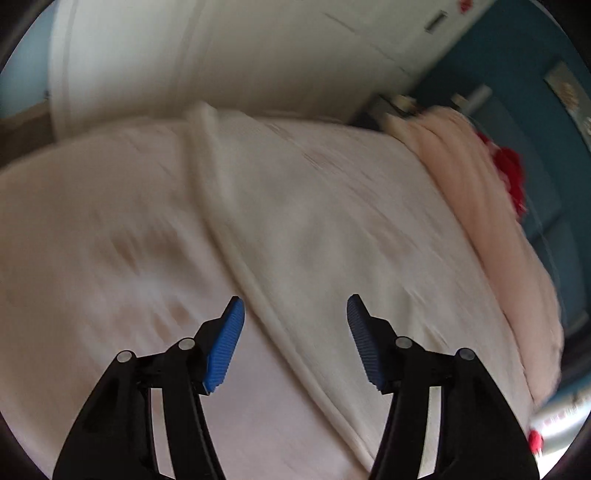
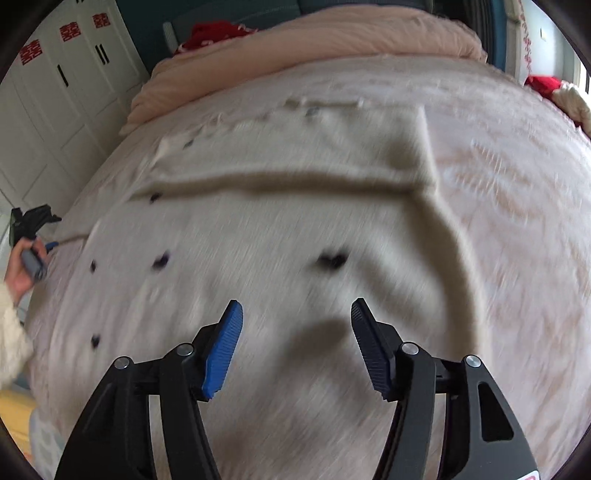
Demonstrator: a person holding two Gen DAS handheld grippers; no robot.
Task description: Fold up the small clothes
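A cream-white garment [image 2: 277,229] with small dark spots lies spread on the bed, one part folded over along a crease across its upper half. My right gripper [image 2: 296,310] is open and empty, hovering just above the garment's near part. In the left wrist view the garment [image 1: 314,206] shows as pale cloth with a thick hem running diagonally. My left gripper [image 1: 294,306] is open and empty above that hem. It also shows at the far left of the right wrist view [image 2: 29,229], held in a hand at the garment's left edge. Both views are motion-blurred.
A pinkish bed cover [image 2: 517,192] lies under the garment. A folded peach duvet [image 2: 332,40] and red cloth [image 2: 210,33] sit at the bed's head. White wardrobe doors [image 2: 55,92] stand at the left. A teal wall [image 1: 517,74] is behind.
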